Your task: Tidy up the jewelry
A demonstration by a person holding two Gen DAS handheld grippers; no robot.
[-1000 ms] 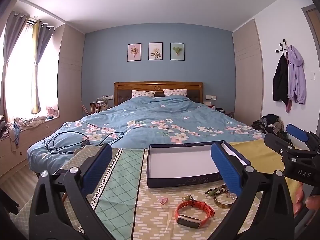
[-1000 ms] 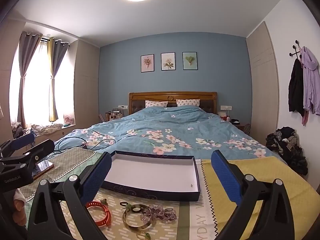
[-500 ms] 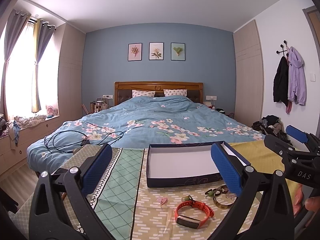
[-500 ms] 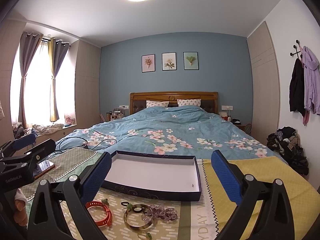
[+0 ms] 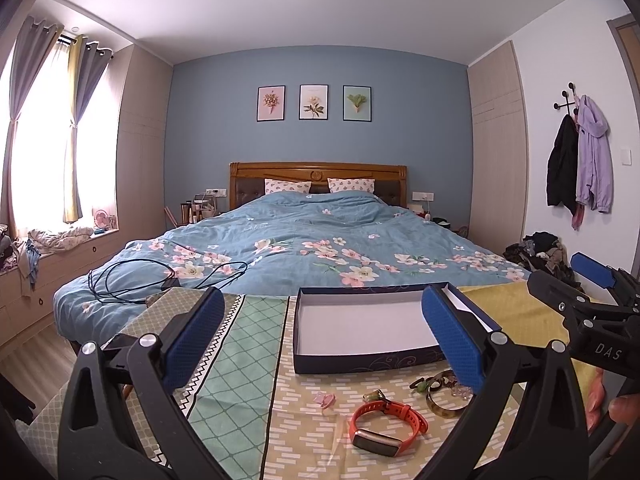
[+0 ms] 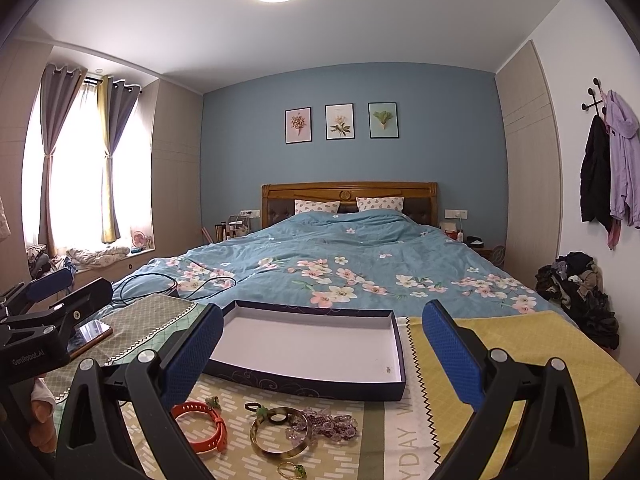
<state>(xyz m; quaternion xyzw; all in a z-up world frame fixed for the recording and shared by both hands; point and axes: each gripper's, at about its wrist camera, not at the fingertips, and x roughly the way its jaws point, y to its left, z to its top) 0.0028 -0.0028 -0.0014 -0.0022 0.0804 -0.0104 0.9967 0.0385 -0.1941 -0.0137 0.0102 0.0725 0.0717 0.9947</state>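
Observation:
A shallow dark-blue box (image 5: pixel 360 362) (image 6: pixel 304 384) with a white inside lies open on the patterned tablecloth. In front of it lie an orange watch band (image 5: pixel 386 420) (image 6: pixel 204 426), a brown bangle (image 5: pixel 442 402) (image 6: pixel 280 434), purple beads (image 6: pixel 328 426), a small pink piece (image 5: pixel 326 399) and a small gold ring (image 6: pixel 290 470). My left gripper (image 5: pixel 324 338) hovers open above the cloth, nothing between its blue pads. My right gripper (image 6: pixel 322 354) is open too, over the box and jewelry.
A phone (image 6: pixel 88 334) lies at the table's left edge. Beyond the table is a bed (image 5: pixel 304 248) with a black cable (image 5: pixel 160 276) on it. A clothes pile (image 6: pixel 580 292) sits by the right wall. The yellow cloth (image 6: pixel 520 360) lies right of the box.
Both views have shifted only slightly; the jewelry and the box lie where they were and both grippers stay open.

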